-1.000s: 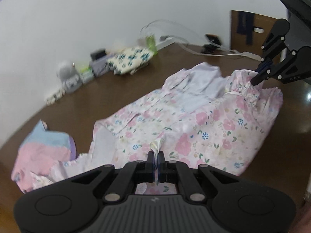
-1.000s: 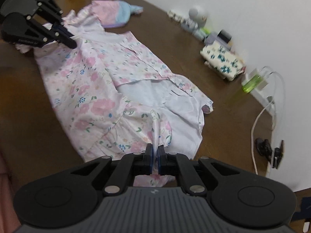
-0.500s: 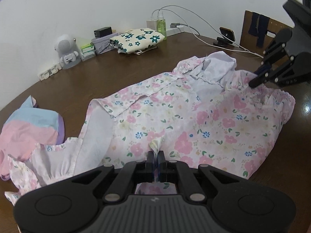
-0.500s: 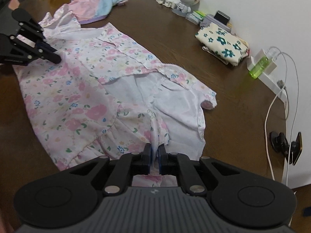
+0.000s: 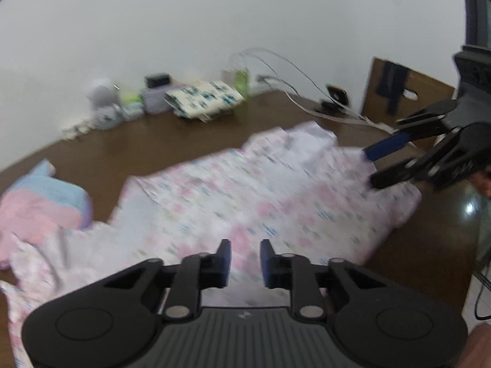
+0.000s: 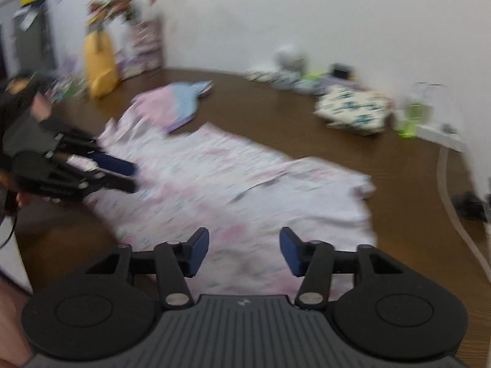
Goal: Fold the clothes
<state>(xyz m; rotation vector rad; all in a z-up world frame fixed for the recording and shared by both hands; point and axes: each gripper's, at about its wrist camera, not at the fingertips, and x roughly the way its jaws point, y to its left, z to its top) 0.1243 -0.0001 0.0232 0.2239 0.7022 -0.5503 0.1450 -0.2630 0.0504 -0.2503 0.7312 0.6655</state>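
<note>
Floral garment [image 5: 260, 202] lies flat mid-surface [image 5: 190, 141] — left gripper [image 5: 245, 259] and right gripper [image 6: 244, 251] fingers opening, gripping nothing.

A lived-in home room: brown table [image 6: 276, 104] against a white wall, flower vase [image 6: 99, 61], scattered clothes.

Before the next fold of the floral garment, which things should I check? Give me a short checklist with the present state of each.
1. Left gripper free of cloth: ok, jaws opening, nothing between them.
2. Right gripper free of cloth: ok, jaws opening, gap empty.
3. Floral garment lying on the brown table: ok.
4. Folded edge smooth: cannot tell, both views are blurred.
5. Pink and blue garment apart from the floral one: not ok, they seem to overlap.
</note>
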